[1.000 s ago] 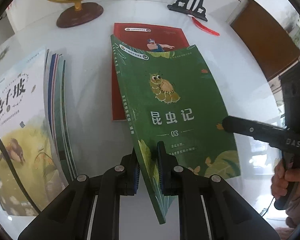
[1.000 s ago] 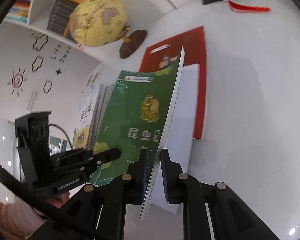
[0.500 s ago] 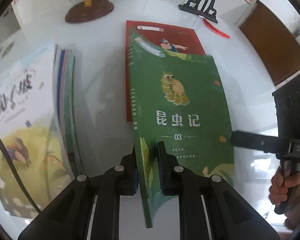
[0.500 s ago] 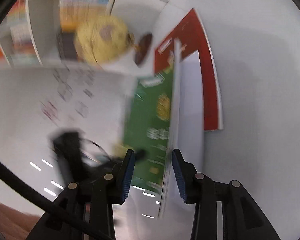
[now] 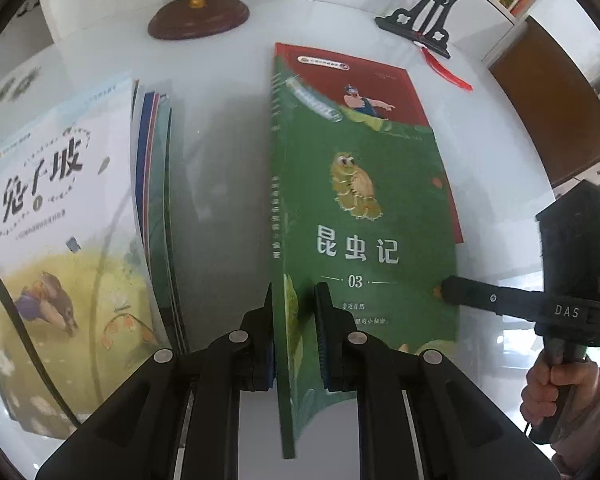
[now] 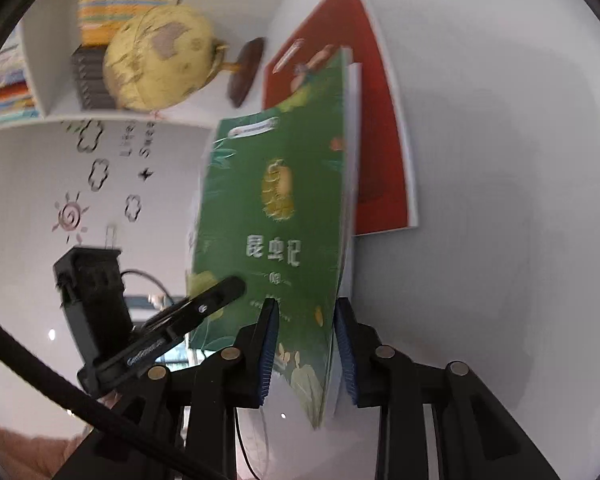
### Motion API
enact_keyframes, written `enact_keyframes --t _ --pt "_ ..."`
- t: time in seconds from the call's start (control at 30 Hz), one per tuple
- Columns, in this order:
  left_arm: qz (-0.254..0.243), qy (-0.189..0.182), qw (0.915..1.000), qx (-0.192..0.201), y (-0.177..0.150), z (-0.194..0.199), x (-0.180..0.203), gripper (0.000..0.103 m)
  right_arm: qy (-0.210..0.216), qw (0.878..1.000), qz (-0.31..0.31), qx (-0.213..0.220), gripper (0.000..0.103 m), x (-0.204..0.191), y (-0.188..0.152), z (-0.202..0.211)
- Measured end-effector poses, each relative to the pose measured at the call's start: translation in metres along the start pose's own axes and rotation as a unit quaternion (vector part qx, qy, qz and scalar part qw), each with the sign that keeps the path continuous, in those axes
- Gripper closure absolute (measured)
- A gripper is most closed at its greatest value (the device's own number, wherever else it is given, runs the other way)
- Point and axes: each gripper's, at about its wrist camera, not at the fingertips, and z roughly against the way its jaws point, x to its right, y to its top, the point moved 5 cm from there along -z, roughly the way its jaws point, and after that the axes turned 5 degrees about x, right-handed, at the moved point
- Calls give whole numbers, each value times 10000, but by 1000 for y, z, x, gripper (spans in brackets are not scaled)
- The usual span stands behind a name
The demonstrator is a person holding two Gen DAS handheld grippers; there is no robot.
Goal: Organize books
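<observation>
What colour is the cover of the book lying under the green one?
Red cover, on the red book beneath the green book; clearest in the left wrist view.

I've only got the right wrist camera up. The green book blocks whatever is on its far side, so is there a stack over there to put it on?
Observer: Yes. A stack of books lies flat on the table on the spine side of the green book, with bare table between them.
Operator: What's on top of that stack?
Observer: A white-covered book, face up, with a yellow meadow picture on its lower half.
Operator: And how is the left gripper holding the green one?
Observer: The left gripper has its jaws shut on the spine edge, at the end nearest its camera.
</observation>
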Motion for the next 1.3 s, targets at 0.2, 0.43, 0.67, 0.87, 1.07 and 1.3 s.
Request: enact_keyframes --t 0.2,0.43,0.67,0.87,1.07,1.3 --pt "57 -155 9987 480 6 32 2 91 -279 9943 986 276 98 -39 -2 15" --pt "-58 -222 9962 835 19 70 -2 91 -105 9885 1417 510 96 -90 0 34" --pt "176 -155 9925 1202 23 105 -33 91 233 9782 1960 640 95 -157 9 24" --pt "544 27 9861 1568 21 144 -83 91 471 9729 2223 428 95 -189 1 -5" --pt "839 317 9834 1577 -1 148 -139 91 565 9696 2376 140 95 -218 -8 -50" --pt "1036 393 9860 1248 -25 117 -174 88 309 9738 2236 -289 95 -211 -6 -113"
